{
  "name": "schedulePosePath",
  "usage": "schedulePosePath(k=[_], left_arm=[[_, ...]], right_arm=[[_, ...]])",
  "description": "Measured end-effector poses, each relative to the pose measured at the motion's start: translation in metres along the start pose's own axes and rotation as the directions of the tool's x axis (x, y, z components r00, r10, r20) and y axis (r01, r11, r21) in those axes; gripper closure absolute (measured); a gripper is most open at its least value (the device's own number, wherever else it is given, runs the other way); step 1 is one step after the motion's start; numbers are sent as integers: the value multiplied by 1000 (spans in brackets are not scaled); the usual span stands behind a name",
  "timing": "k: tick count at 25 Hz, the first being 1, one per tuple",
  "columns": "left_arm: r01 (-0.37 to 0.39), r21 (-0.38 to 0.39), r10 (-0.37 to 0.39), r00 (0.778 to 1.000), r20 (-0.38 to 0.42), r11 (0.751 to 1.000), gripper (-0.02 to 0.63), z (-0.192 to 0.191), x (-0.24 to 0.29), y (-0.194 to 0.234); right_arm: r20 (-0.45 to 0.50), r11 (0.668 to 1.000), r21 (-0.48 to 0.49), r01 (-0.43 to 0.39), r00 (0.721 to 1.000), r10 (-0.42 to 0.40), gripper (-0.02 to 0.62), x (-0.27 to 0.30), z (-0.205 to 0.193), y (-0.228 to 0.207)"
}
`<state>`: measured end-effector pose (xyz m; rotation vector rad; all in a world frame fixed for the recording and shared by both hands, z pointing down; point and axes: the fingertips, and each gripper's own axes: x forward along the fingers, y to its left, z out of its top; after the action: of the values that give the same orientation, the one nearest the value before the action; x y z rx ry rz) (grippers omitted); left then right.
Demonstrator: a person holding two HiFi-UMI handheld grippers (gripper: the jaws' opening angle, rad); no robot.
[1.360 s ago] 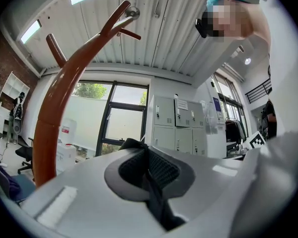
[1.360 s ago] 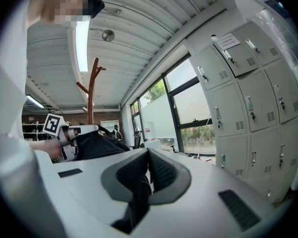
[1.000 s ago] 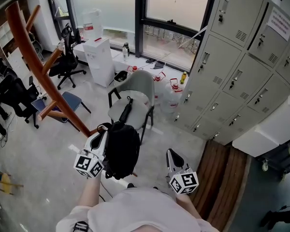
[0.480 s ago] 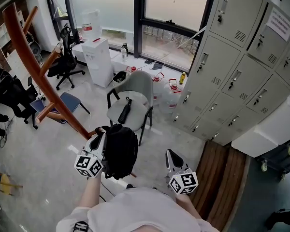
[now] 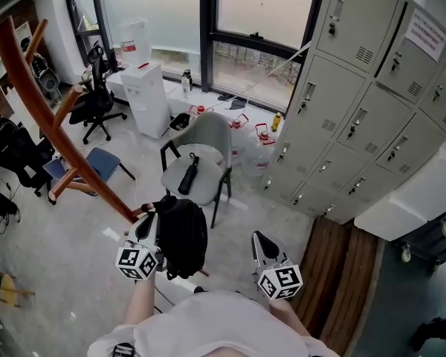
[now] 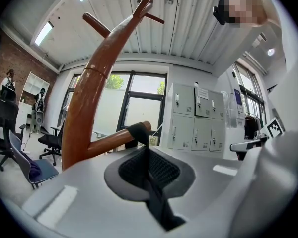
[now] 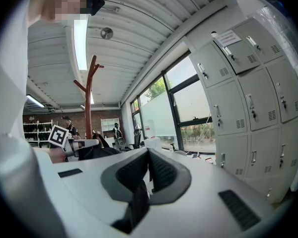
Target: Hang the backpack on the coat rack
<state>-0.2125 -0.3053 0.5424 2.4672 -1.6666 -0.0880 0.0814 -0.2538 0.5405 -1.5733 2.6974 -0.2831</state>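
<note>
A tall brown wooden coat rack [image 5: 41, 99] leans across the left of the head view, one lower peg [image 5: 130, 213] ending by my left gripper [image 5: 145, 216]. The black backpack [image 5: 182, 235] hangs just right of that gripper. In the left gripper view the left gripper [image 6: 148, 155] is shut on the backpack's black strap [image 6: 139, 131], which loops over the tip of the peg [image 6: 111, 140]. My right gripper [image 5: 259, 238] is held level to the right, apart from the backpack. Its jaws [image 7: 149, 165] are shut with nothing between them.
A grey chair [image 5: 208, 136] with a black folded umbrella [image 5: 187, 173] on its seat stands just beyond the backpack. Grey lockers [image 5: 357, 103] fill the right. A white water dispenser [image 5: 150, 95], a black office chair [image 5: 93, 106] and a blue chair [image 5: 97, 162] stand at the left.
My left gripper and the backpack have sunk slightly beside the peg. The right gripper has stayed where it was.
</note>
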Motion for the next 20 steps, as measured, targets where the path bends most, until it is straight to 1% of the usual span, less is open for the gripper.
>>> schedulePosePath(k=[2,6,9,10,12,14,20], left_arm=[[-24,-15,24,1000,-2,1000,592,-3,0,4],[-100,-51,99,995,-15,994,591,-11,-2,13],[-144,-59,143,989,-24,988,588,-16,-4,18],[-151,-53,150,988,-28,987,567,-17,-4,18],[-158,-33,157,987,-37,987,485,-19,-5,15],[-166,-25,165,985,-43,986,436,-21,-5,11],[-202,-49,200,979,-43,978,364,-24,-10,6]], right_arm=[[-1,1000,-1,-2,1000,2,588,1,0,0],[-1,1000,-1,-3,1000,3,588,3,0,-1],[-7,1000,2,-3,1000,3,588,2,-2,-3],[-10,1000,4,-3,1000,3,588,2,-2,-3],[-14,1000,8,-3,1000,3,588,2,-4,-3],[-17,1000,11,-5,1000,5,588,1,-6,-2],[-28,1000,13,-7,1000,8,588,-2,-8,-3]])
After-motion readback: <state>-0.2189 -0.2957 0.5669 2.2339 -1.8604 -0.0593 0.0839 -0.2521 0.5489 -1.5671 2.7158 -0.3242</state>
